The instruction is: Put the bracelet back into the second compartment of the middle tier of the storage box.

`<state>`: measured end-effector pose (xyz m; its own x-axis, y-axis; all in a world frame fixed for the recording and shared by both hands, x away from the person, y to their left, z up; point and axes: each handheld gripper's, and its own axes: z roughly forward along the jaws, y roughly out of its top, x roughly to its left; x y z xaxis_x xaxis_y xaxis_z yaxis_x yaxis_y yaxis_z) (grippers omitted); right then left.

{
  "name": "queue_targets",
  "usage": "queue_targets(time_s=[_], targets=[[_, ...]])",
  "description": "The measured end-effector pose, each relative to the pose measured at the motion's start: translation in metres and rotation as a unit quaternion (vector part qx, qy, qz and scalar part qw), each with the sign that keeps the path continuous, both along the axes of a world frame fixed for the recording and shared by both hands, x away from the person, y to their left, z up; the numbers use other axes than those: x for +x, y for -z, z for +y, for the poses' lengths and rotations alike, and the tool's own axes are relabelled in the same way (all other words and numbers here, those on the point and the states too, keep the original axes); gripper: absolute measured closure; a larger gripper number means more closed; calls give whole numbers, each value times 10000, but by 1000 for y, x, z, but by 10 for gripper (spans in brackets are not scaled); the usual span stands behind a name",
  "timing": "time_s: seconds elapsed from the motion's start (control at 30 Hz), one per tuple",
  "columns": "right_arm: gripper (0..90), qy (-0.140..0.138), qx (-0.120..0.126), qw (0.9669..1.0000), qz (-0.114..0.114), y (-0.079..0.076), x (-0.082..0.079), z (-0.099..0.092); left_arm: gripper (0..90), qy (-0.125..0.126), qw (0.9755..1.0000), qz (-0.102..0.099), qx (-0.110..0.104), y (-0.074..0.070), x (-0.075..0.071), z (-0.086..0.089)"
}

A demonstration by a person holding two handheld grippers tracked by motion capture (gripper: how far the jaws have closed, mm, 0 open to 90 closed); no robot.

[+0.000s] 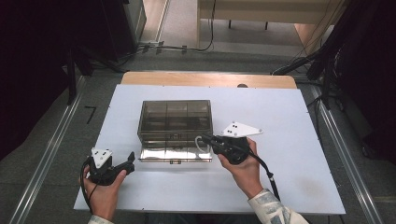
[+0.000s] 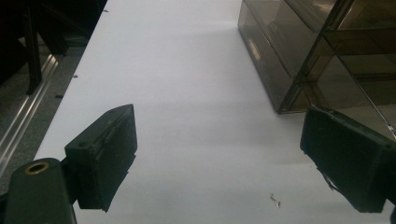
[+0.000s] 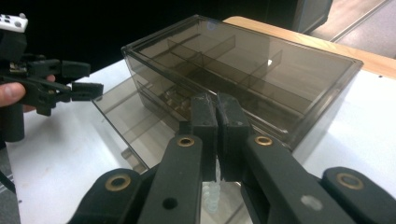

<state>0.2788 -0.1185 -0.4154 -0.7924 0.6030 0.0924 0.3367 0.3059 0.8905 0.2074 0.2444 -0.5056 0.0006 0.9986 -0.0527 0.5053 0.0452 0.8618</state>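
two hands come in at the near edge of the white table (image 1: 289, 140), each holding a black gripper. on that table, toward its middle, sits a smoky see-through plastic box (image 1: 175, 122) with dividers in its upper part and a shallow drawer (image 1: 175, 154) pulled out a little at its near side. everything else is placed around this box. just off its near left corner is the left gripper (image 1: 129, 164), held in the left hand (image 1: 105, 193), its jaws spread wide with nothing between them; in the left gripper view its two black pads (image 2: 107, 154) stand far apart over bare table, and the box's corner shows near the right-hand one. at the box's near right corner is the right gripper (image 1: 204, 140), held in the right hand (image 1: 243, 170), with a grey three-cornered plate (image 1: 240, 129) on top. in the right gripper view its jaws are pressed together on a small pale, ribbed, see-through piece (image 3: 212, 189) that hangs just below the pads in front of the box; what that piece is cannot be told. in the high view a thin pale loop (image 1: 199, 143) shows at this gripper's tip, against the drawer's right end.
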Motion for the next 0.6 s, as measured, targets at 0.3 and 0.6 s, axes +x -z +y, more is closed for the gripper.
queue_targets(time_s=[0.3,0.6], targets=[[851,-79,39,10000,46,-1,3,15,118,30,10000,12,11,0,0,1],[851,-158,55,9998,59,1,4,29,118,45,10000,10,17,0,0,0]])
